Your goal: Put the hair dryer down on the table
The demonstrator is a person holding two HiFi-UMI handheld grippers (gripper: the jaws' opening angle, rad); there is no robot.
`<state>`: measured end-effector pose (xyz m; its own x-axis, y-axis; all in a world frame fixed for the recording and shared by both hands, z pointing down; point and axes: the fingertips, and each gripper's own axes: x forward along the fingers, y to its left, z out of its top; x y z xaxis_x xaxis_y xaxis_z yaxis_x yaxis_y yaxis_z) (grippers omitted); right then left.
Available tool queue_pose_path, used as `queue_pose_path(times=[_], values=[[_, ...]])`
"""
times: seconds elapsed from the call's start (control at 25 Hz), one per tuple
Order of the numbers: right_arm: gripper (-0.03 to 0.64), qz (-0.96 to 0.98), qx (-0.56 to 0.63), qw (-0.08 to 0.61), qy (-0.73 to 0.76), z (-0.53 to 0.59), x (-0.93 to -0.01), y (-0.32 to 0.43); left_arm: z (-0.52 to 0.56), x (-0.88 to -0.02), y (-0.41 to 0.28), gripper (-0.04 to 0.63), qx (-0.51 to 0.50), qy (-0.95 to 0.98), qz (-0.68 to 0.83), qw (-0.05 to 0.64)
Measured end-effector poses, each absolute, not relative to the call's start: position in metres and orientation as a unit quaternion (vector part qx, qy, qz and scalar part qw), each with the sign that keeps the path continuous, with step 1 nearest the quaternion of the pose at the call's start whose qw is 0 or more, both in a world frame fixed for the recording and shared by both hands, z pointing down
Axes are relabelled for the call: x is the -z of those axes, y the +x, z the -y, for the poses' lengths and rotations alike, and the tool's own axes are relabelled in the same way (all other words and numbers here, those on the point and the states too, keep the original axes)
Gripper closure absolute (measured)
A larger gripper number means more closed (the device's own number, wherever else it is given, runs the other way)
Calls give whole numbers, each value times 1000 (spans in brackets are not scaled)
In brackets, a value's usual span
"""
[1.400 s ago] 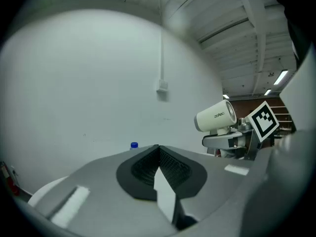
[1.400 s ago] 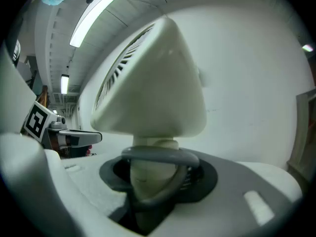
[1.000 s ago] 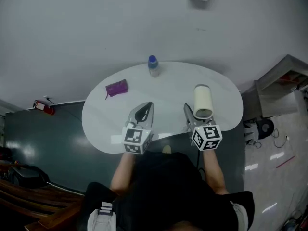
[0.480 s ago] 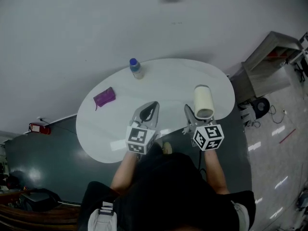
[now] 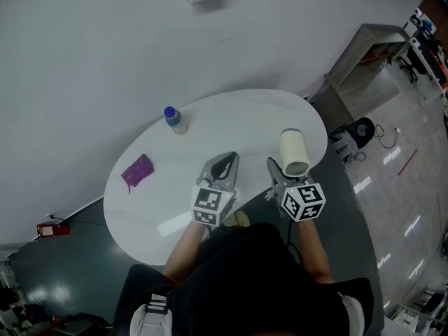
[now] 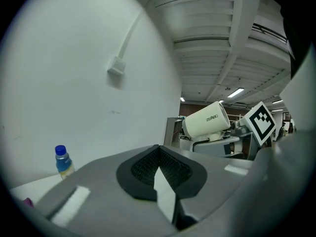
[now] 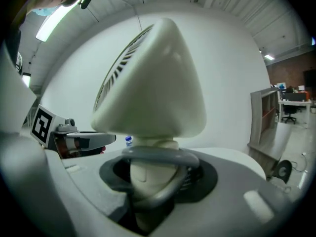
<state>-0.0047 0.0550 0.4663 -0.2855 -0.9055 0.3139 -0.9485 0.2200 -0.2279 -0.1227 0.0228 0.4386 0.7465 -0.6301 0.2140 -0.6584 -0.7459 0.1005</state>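
The cream hair dryer [image 5: 294, 152] hangs over the right part of the white oval table [image 5: 231, 117]. My right gripper [image 5: 280, 178] is shut on its handle. In the right gripper view the handle [image 7: 143, 174] stands between the jaws, a grey loop lies round it, and the vented body [image 7: 148, 83] fills the view above. My left gripper [image 5: 220, 169] hovers over the table's near side, shut with nothing in it. Its dark pads [image 6: 148, 167] meet in the left gripper view, where the hair dryer [image 6: 207, 118] shows off to the right.
A blue-capped bottle [image 5: 172, 120] stands at the table's far left edge, and a purple pouch [image 5: 137, 170] lies on the left side. A grey cabinet [image 5: 357, 61] stands right of the table. Dark floor with a red object [image 5: 47, 227] lies to the left.
The head view has swung, so the table, bottle and pouch have slid left and down in the picture. Both grippers have kept their places, and the hair dryer is still held.
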Motion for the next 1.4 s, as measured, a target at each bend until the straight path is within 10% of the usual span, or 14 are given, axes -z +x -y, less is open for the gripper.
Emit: queue_pose_path(times=[1.4], values=[[422,796,-291,116,517,78,-575,158,96,-546,63,588,-145,905,356,182]])
